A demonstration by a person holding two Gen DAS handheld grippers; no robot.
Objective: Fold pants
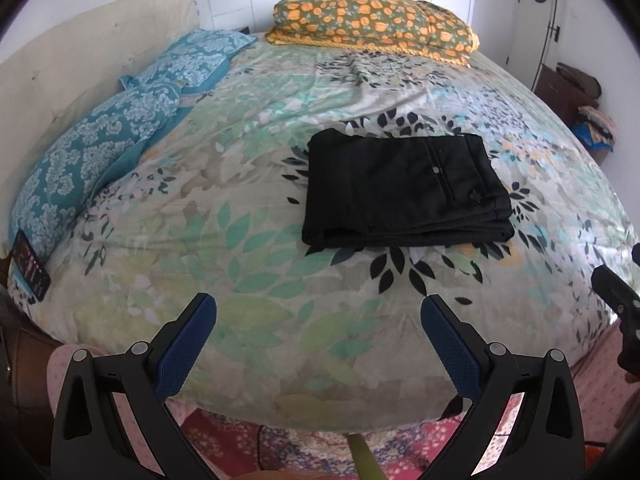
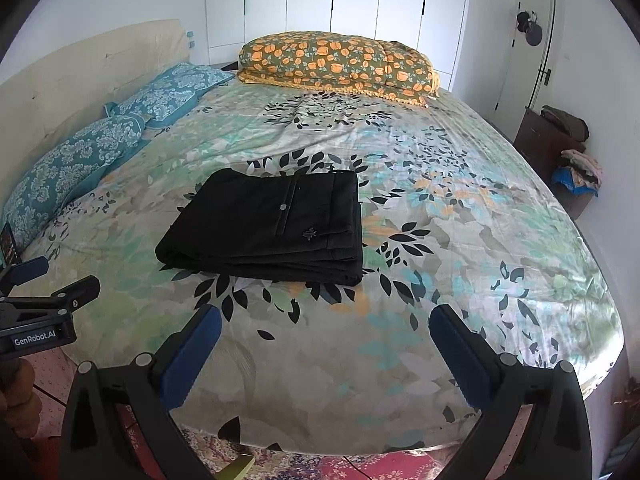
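Black pants (image 1: 404, 188) lie folded into a neat rectangular stack in the middle of the bed; they also show in the right wrist view (image 2: 268, 224). My left gripper (image 1: 318, 312) is open and empty, held near the bed's front edge, well short of the pants. My right gripper (image 2: 324, 324) is open and empty too, near the front edge and back from the pants. The left gripper also shows at the left edge of the right wrist view (image 2: 56, 280). Part of the right gripper shows at the right edge of the left wrist view (image 1: 616, 292).
The bed (image 2: 460, 280) has a floral leaf-print cover. Two blue patterned pillows (image 1: 100, 152) lie along the left headboard. A folded orange-flowered quilt (image 2: 340, 64) lies at the far side. A phone (image 1: 30, 266) rests at the bed's left edge. A dark cabinet with clothes (image 2: 560, 140) stands right.
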